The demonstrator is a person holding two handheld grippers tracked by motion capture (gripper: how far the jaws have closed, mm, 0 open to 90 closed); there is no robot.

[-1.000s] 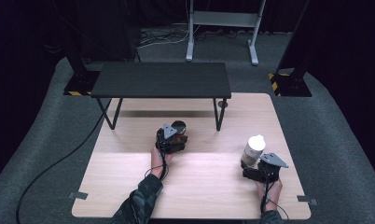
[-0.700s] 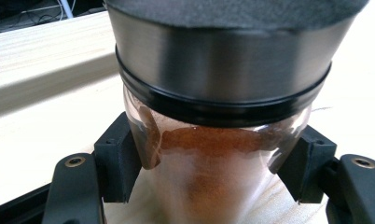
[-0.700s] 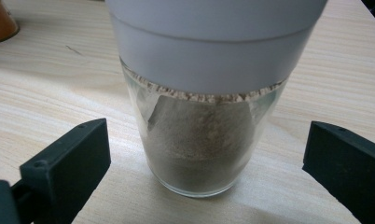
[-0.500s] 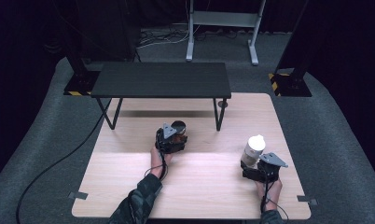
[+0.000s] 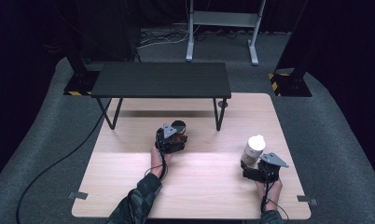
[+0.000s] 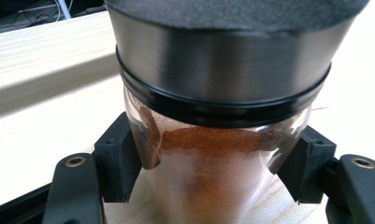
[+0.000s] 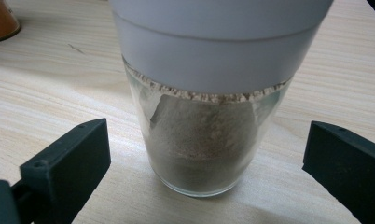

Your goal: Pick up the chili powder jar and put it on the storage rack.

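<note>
Table: pale wood top (image 5: pixel 199 186), with a low black bench (image 5: pixel 161 79) standing across its far half.
Left gripper: the left gripper (image 5: pixel 172 140) sits left of centre, just in front of the bench; its jaws are closed in on the dark-lidded jar (image 6: pixel 213 163), pads pressed to the glass on both sides below the lid.
Dark-lidded jar: clear glass with a broad black and metal cap (image 6: pixel 223 79), holding reddish-brown powder; it stands upright on the table, inside the grip.
Jar handling, left: probably light for its size, but rigid, smooth and breakable; glass gives the pads little friction, so a hold just under the cap's rim seems safest, since the wider cap would stop a downward slip.
Right gripper: the right gripper (image 5: pixel 255 165) is near the table's right front edge; its jaws stand wide, each pad (image 7: pixel 78 154) well clear of the glass, gripping nothing.
White-lidded jar: the white-lidded jar (image 7: pixel 209 140) stands upright between those open jaws, filled with grey-brown powder up to the white cap (image 7: pixel 213 42).
Jar handling, right: likely the same stiff, slick, fragile glass, tapering toward the base; closing on the upper body just beneath the cap looks the better hold, squeezed gently and kept upright.
</note>
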